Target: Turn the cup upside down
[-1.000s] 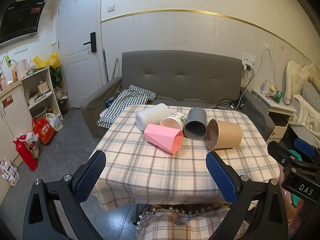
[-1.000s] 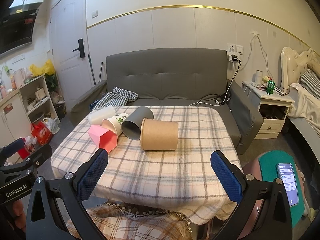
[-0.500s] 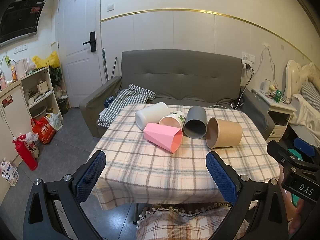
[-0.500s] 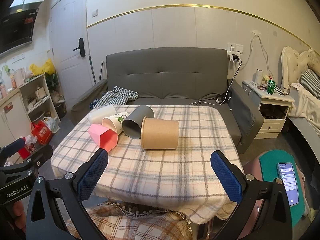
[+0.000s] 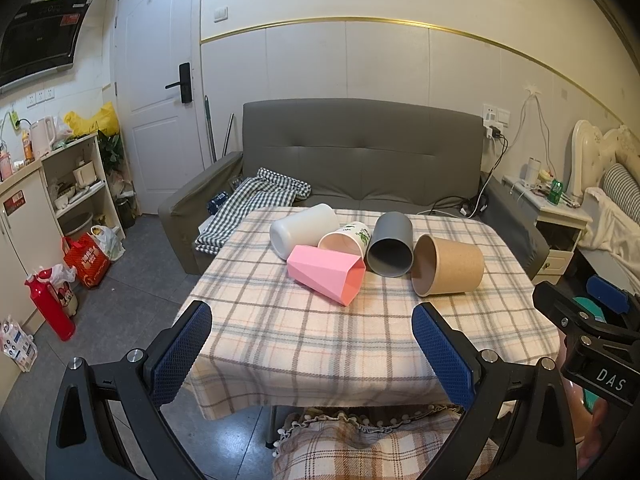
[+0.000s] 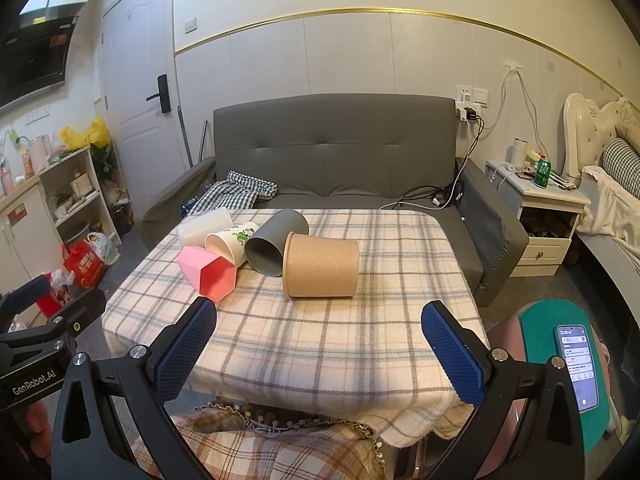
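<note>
I have both grippers held back at the near edge of the table point(image 5: 320, 344), well short of the cups. My left gripper point(image 5: 312, 352) has its blue-padded fingers spread wide, nothing between them. My right gripper point(image 6: 320, 348) is the same: spread apart and holding nothing.

Ahead of the left gripper, five cups lie on their sides in a tight cluster on the checked cloth. The pink cup point(image 5: 326, 274) is nearest, straight ahead, mouth pointing right. Behind it to the left lies the white cup point(image 5: 304, 230), and just behind it the printed cup point(image 5: 346, 238), white with green markings I cannot read. Right of those, the grey cup point(image 5: 390, 250) shows me its open mouth, and the brown cup point(image 5: 448, 266) lies touching it, farthest right.

From the right gripper the brown cup point(image 6: 320, 270) sits directly ahead, with the grey cup point(image 6: 276, 246) beside it on the left and the pink cup point(image 6: 208, 274) ahead-left.

Readable writing: "DAS" on the right gripper's body in the left view point(image 5: 610, 378), and "GenRobot.AI" on the left gripper's body in the right view point(image 6: 34, 382). A phone point(image 6: 578, 366) to the right gripper's right shows "21:00"; the rest is too small to read.
</note>
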Motion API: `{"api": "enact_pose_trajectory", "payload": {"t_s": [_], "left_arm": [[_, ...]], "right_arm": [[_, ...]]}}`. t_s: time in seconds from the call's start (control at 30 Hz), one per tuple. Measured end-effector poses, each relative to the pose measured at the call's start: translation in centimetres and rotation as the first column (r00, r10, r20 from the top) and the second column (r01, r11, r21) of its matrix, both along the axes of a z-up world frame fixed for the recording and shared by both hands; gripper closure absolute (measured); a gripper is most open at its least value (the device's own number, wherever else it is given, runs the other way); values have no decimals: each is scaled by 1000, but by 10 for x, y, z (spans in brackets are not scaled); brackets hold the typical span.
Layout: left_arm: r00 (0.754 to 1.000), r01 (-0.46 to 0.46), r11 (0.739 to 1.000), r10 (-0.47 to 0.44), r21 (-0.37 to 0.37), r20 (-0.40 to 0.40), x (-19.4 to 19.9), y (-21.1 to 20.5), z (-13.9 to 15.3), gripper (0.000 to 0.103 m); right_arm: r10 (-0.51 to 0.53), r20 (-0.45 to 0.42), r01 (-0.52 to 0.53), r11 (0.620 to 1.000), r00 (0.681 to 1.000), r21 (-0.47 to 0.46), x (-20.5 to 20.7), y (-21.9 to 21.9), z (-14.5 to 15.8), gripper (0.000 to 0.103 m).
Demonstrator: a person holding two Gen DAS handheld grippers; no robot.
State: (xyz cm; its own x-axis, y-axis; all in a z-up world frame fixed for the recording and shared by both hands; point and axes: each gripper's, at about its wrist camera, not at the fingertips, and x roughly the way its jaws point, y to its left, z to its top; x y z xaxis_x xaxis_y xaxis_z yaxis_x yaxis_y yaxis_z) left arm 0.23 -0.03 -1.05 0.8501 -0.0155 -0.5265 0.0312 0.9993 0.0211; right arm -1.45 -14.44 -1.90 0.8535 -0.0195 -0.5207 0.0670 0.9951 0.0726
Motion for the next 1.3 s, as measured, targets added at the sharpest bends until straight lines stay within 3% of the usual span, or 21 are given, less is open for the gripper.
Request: {"api": "enact_pose_trajectory", "payload": {"t_s": [0.37,0.57,0.73,0.9,1.03,1.3], "left_arm": [[1000,23,1000,-23,-1,-3,0,0,-6,0],[997,63,998,-63,12,-39,24,14,-5,0],[993,107,993,-104,56,-59,61,29,-3,0],[982,184,972,-175,147,-73,114,37,-4,0],[970,239,945,-219,225,-110,165,40,-19,0],[936,334,903,-283,271,-211,261,37,-55,0]], "right_arm": [[6,-16,-7,1000,1000,-5,3,2,-1,0],[18,-52,-19,1000,998,-12,18,5,0,0],[18,-91,-19,1000,996,-12,42,8,1,0],[36,-140,-38,999,990,-9,79,19,2,0],[74,-162,-78,997,984,-23,117,33,1,0],[97,-179,-109,992,979,-61,178,50,-16,0]]}}
